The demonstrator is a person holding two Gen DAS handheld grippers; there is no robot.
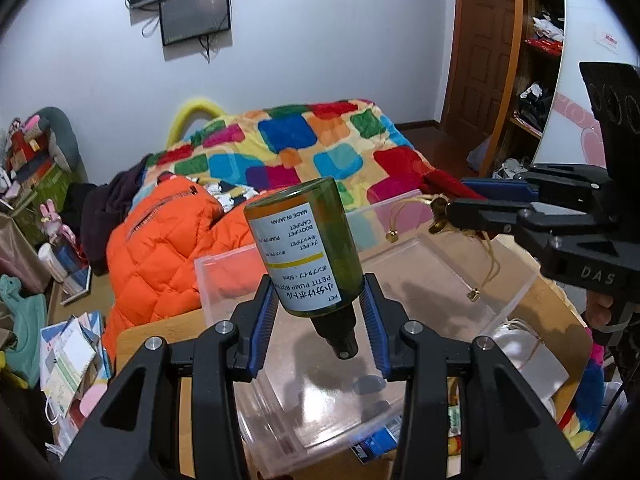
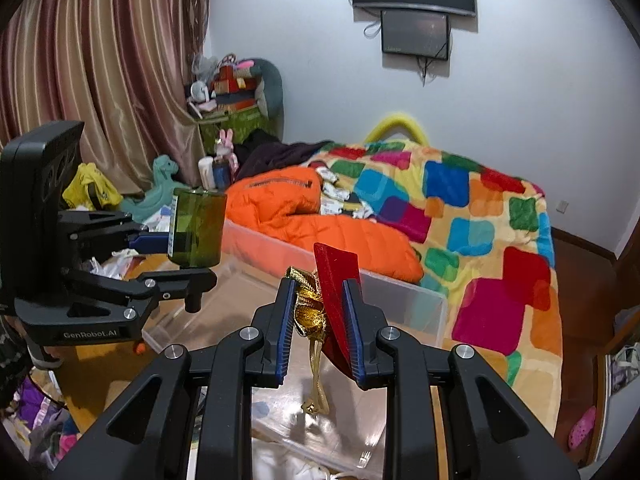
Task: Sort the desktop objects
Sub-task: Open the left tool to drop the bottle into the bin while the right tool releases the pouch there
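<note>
My left gripper (image 1: 318,312) is shut on a green pump bottle (image 1: 304,248) with a white label, held upside down with its black cap pointing down over a clear plastic bin (image 1: 420,280). My right gripper (image 2: 318,320) is shut on a red pouch with gold drawstring cords (image 2: 334,280), held above the same bin (image 2: 400,300); the cords (image 2: 316,380) dangle down. The right gripper also shows in the left wrist view (image 1: 452,210), and the left gripper with the bottle (image 2: 196,228) shows in the right wrist view.
The bin stands on a wooden table (image 1: 160,328) beside a bed with a colourful blanket (image 1: 304,148) and an orange jacket (image 1: 160,248). A white pouch (image 1: 524,356) lies right of the bin. Books and papers (image 1: 72,356) litter the floor on the left.
</note>
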